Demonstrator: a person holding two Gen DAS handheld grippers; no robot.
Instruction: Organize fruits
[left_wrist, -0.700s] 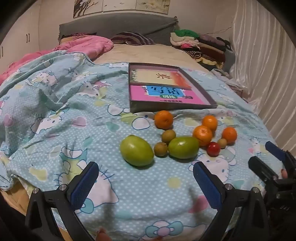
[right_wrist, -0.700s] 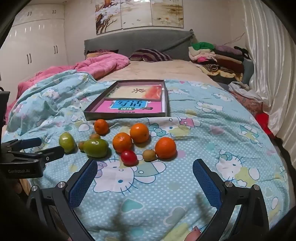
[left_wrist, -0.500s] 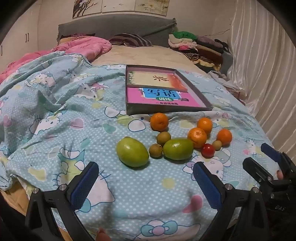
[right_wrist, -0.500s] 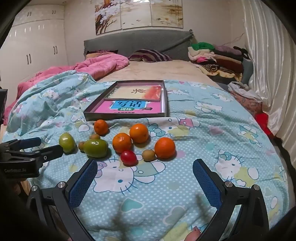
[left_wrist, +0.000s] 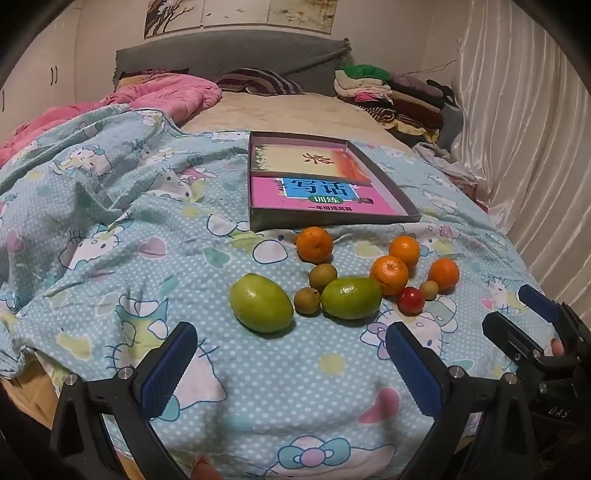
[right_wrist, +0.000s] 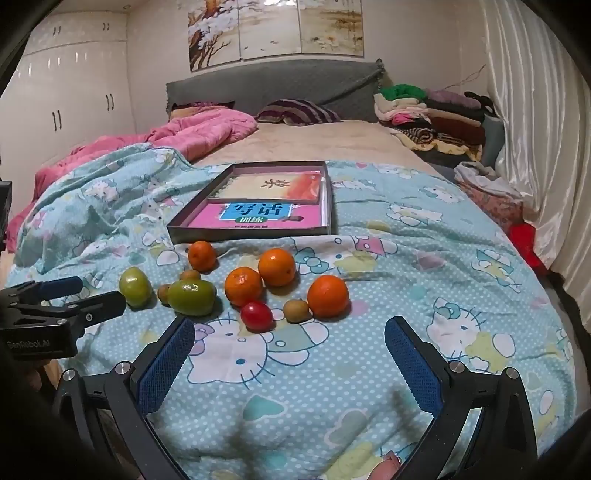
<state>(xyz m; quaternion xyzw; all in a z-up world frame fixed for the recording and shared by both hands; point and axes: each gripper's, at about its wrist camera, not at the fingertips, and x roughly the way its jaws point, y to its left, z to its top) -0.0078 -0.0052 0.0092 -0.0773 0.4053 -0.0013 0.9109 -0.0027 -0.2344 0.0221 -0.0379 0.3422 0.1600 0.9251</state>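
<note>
Hovering open gripper (left_wrist: 288, 365) near fruits (left_wrist: 343, 280)

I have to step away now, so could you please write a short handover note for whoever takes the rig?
Left gripper: open, empty, near the bed's edge.
Right gripper: open, empty.
Four oranges, two green mangoes, three small brown fruits and a red cherry tomato lie loose on the blanket, in front of the shallow box holding books.
Done: nothing sorted.
Left: every fruit.

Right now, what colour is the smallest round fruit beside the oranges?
Red; the cherry tomato shows best in the right wrist view.
</note>
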